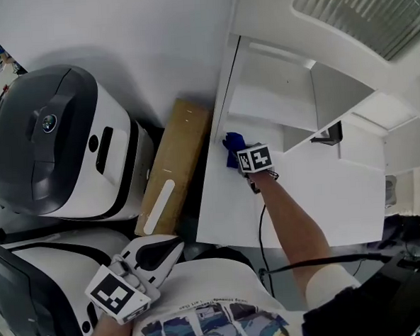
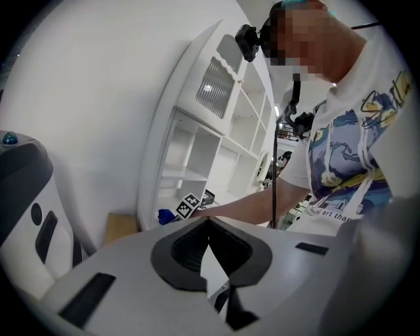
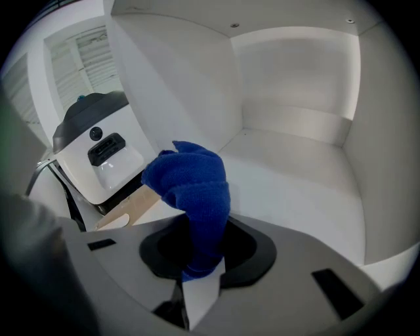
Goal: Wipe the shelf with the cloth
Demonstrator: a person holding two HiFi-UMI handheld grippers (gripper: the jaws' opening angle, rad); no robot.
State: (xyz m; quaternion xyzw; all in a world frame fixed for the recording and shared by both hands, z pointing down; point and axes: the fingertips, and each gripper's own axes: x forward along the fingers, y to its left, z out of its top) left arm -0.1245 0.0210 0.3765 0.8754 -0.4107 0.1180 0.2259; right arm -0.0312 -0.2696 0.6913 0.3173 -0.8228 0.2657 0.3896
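Blue cloth [image 3: 193, 190] pinched in right gripper [image 1: 242, 157], arm outstretched over shelf [image 1: 318, 192].

White T-shirt [image 1: 204, 302] here with a blue-and-yellow print on the chest, a thin black cable [image 1: 260, 232] running along the right arm, and pale grey on both the left gripper [image 1: 173, 245] and right gripper [image 1: 236, 155], each with black jaw pads and a black-and-white marker cube [image 1: 117, 294].

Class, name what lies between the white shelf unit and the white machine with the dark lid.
A flat brown board lies between shelf and machine; the head view shows it.
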